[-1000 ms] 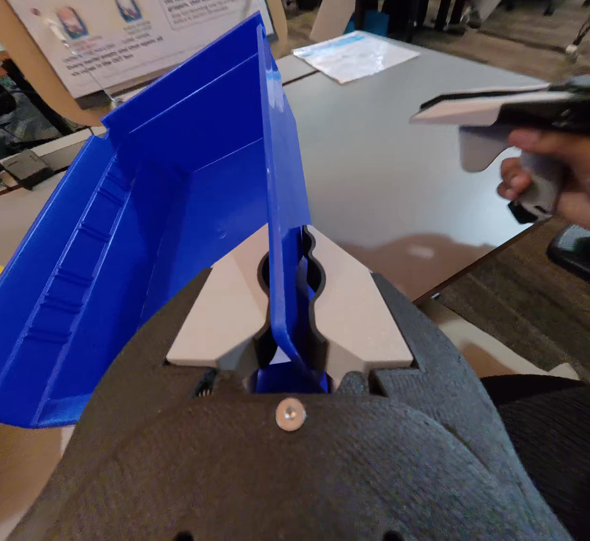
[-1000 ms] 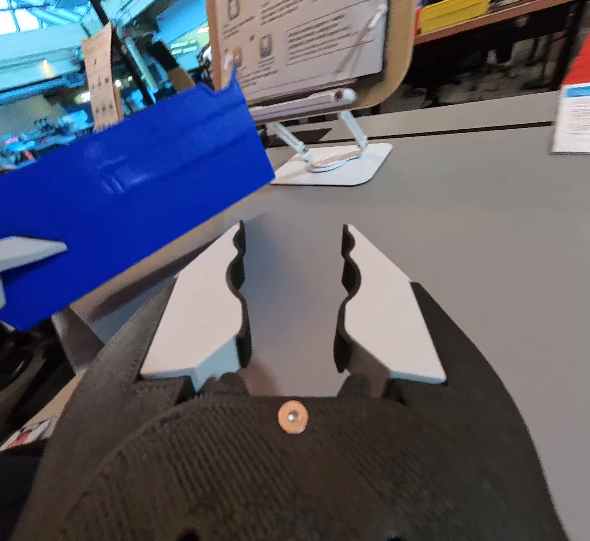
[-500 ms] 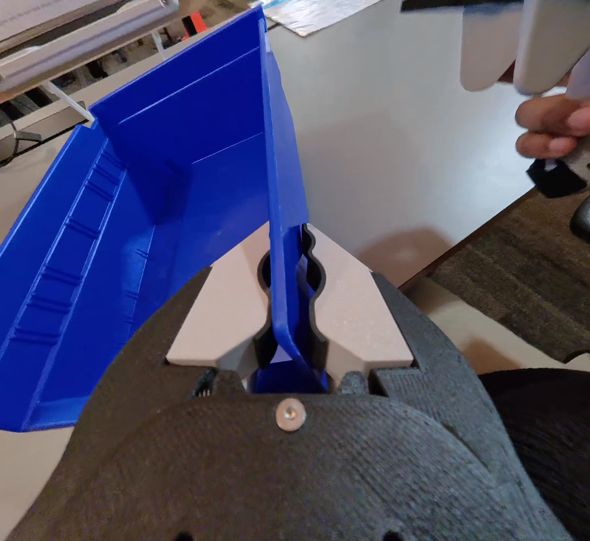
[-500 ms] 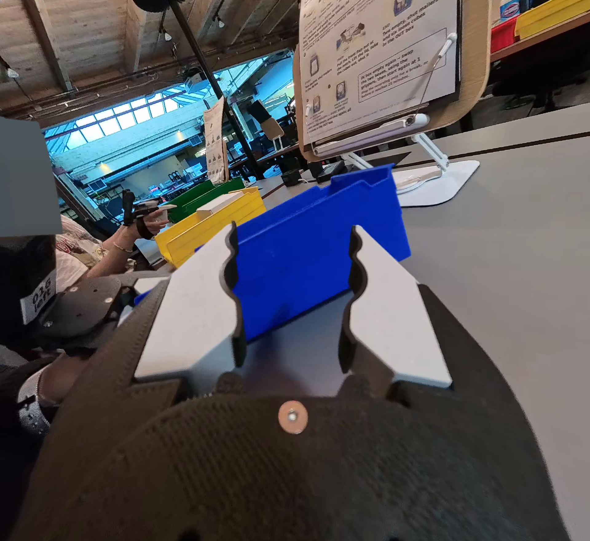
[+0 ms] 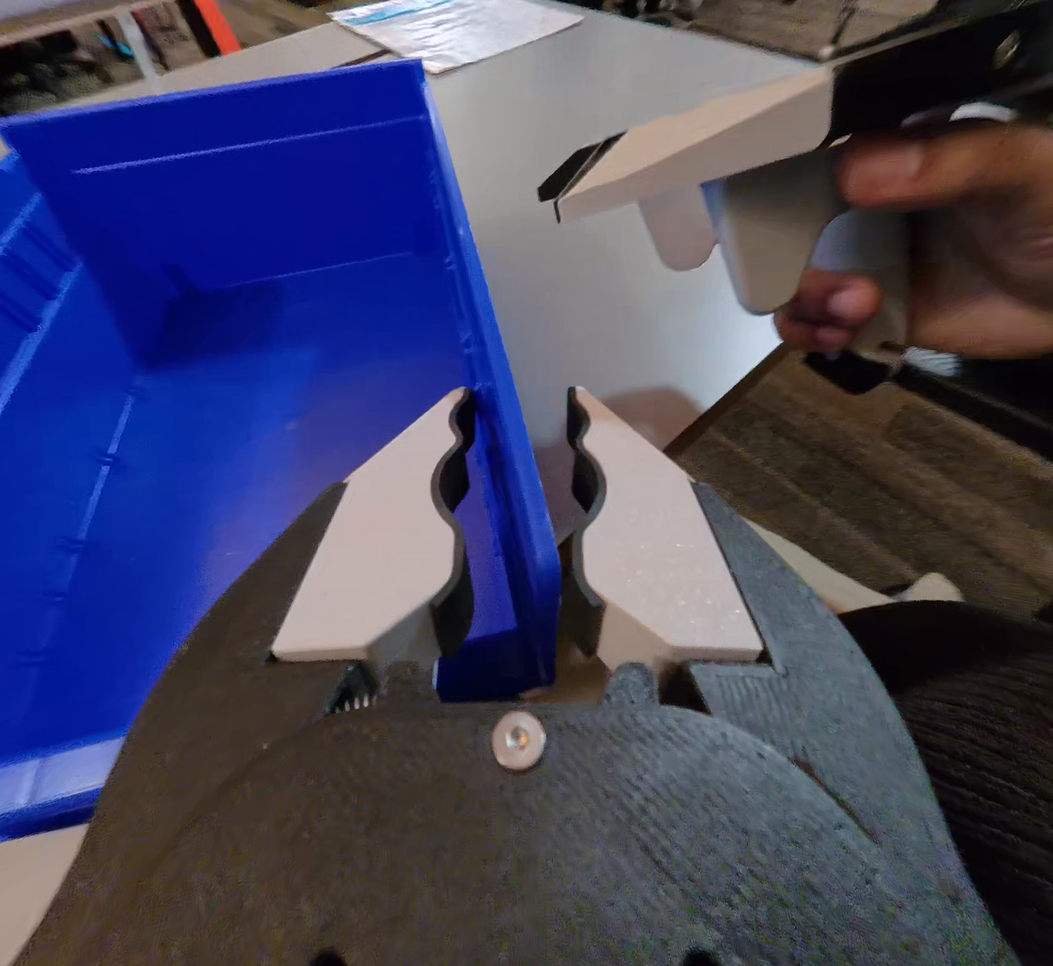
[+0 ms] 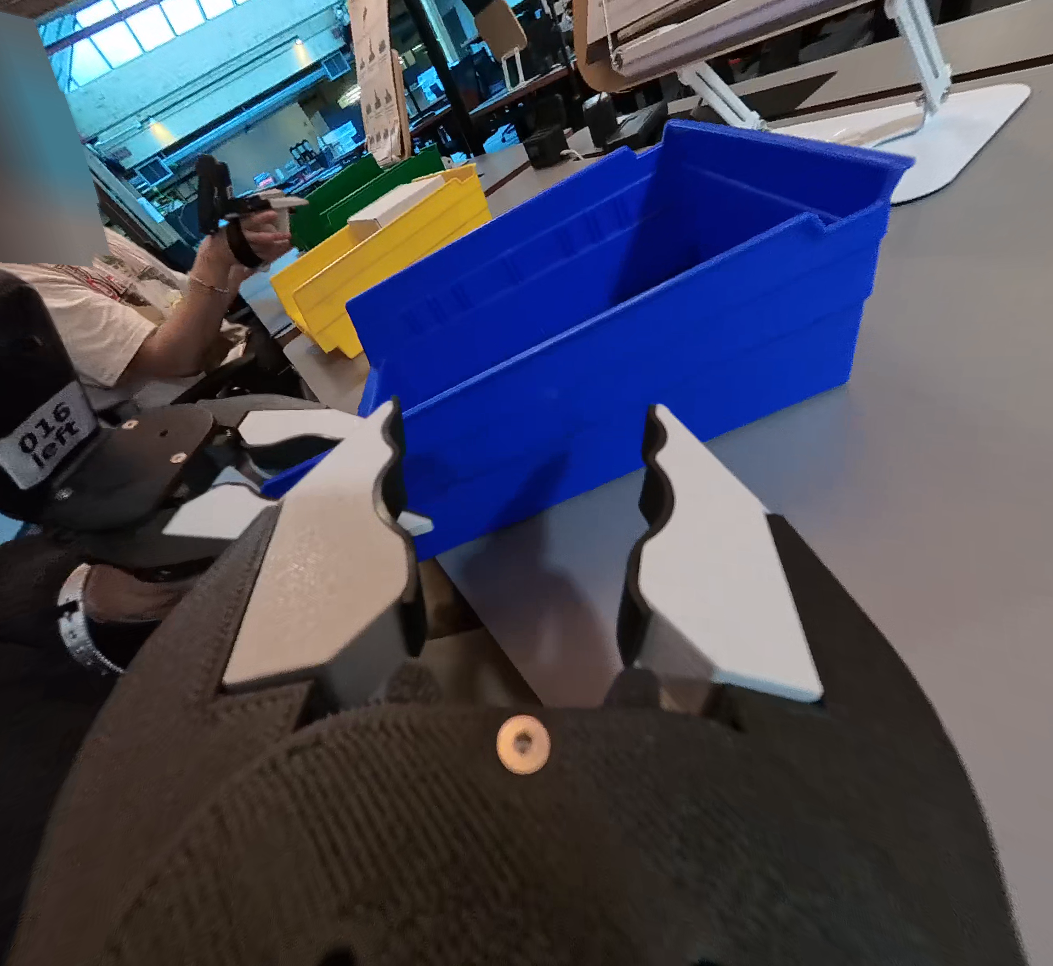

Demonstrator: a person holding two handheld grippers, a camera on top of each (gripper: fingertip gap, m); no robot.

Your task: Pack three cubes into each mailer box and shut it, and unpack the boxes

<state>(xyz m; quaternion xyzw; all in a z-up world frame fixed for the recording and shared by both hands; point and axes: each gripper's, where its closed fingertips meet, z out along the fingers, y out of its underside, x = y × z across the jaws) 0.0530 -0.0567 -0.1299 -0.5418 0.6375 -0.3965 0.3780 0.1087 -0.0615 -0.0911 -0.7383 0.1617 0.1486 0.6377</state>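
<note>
A: Blue bin (image 6: 655,346) position?
B: On the grey table (image 6: 940,425), empty.
A: Left tool (image 5: 518,397)?
B: Open, jaws straddling the bin's near wall, not clamping.
A: Right tool (image 6: 521,414)?
B: Open, holding nothing, just beside the bin.

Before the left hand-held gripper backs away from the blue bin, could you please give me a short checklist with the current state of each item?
1. Left hand-held gripper open, wall unclamped: ok.
2. Blue bin resting flat on grey table: ok.
3. Bin empty inside: ok, as far as visible.
4. Right hand-held gripper open, holding nothing: ok.
5. Right hand-held gripper clear of the bin: ok.
6. Mailer boxes and cubes located: cannot tell.
</note>
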